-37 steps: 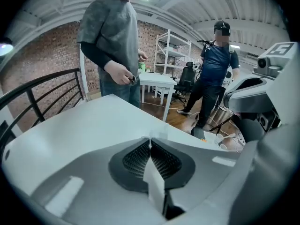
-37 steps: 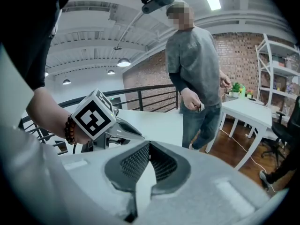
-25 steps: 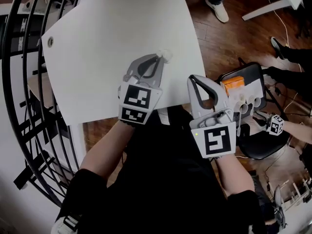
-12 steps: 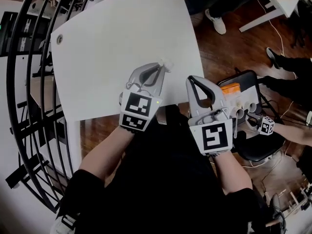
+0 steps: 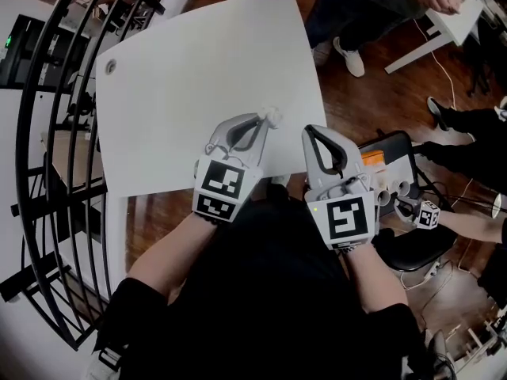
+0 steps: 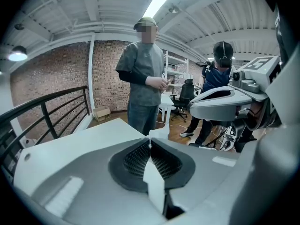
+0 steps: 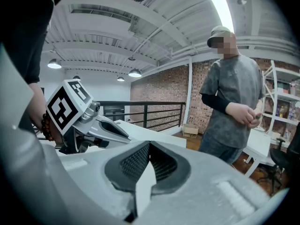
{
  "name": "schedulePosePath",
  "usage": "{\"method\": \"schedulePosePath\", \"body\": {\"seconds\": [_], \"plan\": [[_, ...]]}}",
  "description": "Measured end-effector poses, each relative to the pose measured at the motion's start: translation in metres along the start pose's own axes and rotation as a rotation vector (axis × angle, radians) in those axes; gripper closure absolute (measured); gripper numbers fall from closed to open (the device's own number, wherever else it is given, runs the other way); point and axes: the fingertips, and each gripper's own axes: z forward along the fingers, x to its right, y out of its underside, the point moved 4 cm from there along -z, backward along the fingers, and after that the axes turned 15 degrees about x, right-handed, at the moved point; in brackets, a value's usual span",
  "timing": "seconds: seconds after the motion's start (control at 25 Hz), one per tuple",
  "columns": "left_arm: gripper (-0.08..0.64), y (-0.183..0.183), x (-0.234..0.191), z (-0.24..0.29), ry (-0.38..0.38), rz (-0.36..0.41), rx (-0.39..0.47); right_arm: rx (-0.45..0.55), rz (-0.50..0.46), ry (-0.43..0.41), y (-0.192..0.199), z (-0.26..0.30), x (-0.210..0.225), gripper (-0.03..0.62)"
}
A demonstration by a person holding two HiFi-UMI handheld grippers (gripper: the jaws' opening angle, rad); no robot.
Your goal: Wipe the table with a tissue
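Observation:
A small crumpled white tissue [image 5: 272, 117] is pinched at the tip of my left gripper [image 5: 264, 123], which is shut on it above the near right part of the white table [image 5: 190, 70]. In the left gripper view the tissue [image 6: 158, 133] pokes out just past the closed jaws. My right gripper [image 5: 310, 131] is shut with nothing in it. It hangs beside the left one, just off the table's right edge. In the right gripper view its jaws [image 7: 149, 145] meet and the left gripper [image 7: 93, 123] shows at the left.
A black curved railing [image 5: 47, 149] runs along the left. A black chair [image 5: 400, 145] with an orange item and cups stands at the right. A person [image 5: 356, 6] stands beyond the table. Another person's hand holds a marker cube [image 5: 428, 212]. A second white table [image 5: 451, 18] is at the top right.
Both grippers keep their hold and stay side by side near the table's right edge. The head view has shifted, bringing the standing person into view at the top right.

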Motion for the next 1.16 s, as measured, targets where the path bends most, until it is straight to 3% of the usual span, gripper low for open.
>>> {"method": "schedulePosePath", "body": {"seconds": [0.32,0.52,1.16], "plan": [[0.537,-0.009,0.002,-0.002,-0.011,0.008,0.017,0.009,-0.048,-0.039,-0.004,0.001,0.001,0.6],[0.537,-0.015,0.003,-0.008,-0.024,0.01,0.024,-0.004,-0.019,-0.048,0.001,-0.003,-0.001,0.6],[0.537,-0.022,-0.006,-0.012,-0.042,0.018,0.047,0.009,-0.058,-0.074,-0.007,0.01,-0.006,0.6]]}}
